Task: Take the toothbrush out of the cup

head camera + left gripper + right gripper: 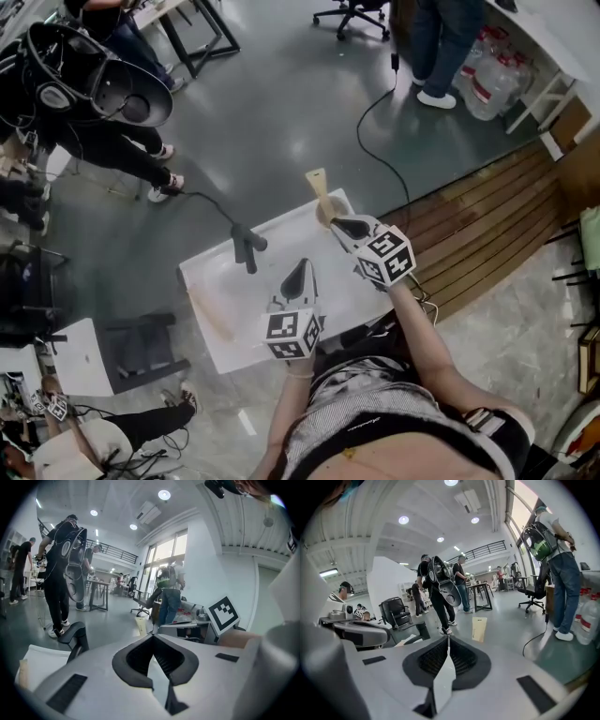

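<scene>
At the far edge of the white surface [274,231], a tan cup [324,214], upright, with a flat tan piece [317,181] rising from it; whether that is the toothbrush, impossible to tell. Just beside the cup on its near side, the right gripper [336,223], jaws together and pinching nothing; touching the cup or not, unclear. Nearer the middle of the surface, the left gripper [302,265], likewise closed with nothing between the jaws. Left of both, a black bent stand [248,246]; near the surface's left edge, a pale wooden strip [211,317].
</scene>
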A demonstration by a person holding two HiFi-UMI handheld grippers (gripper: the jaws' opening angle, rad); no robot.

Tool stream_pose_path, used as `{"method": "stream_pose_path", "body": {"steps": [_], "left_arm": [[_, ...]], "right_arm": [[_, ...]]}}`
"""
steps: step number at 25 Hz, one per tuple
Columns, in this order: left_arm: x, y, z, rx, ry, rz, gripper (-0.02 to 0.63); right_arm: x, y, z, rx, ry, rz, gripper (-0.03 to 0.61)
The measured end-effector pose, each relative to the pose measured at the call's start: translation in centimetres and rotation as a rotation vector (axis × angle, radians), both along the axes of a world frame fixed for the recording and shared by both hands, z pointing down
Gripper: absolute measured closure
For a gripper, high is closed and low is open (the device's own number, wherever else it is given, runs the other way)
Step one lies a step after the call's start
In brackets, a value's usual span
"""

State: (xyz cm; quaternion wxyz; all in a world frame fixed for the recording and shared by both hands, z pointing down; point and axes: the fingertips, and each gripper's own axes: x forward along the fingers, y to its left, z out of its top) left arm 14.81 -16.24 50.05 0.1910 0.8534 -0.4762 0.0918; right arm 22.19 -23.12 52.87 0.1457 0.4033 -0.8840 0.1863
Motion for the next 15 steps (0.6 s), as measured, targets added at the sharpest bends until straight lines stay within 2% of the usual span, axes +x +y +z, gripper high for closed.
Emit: {"method": "stream_pose_path", "body": {"steps": [15], "left_arm": [[-1.2,0.9,0.6,-0.020,-0.002,-0.031,0.614]], "right_arm": [[0.4,-2.6,3.4,-0.033,0.103,0.044,0.511]]}}
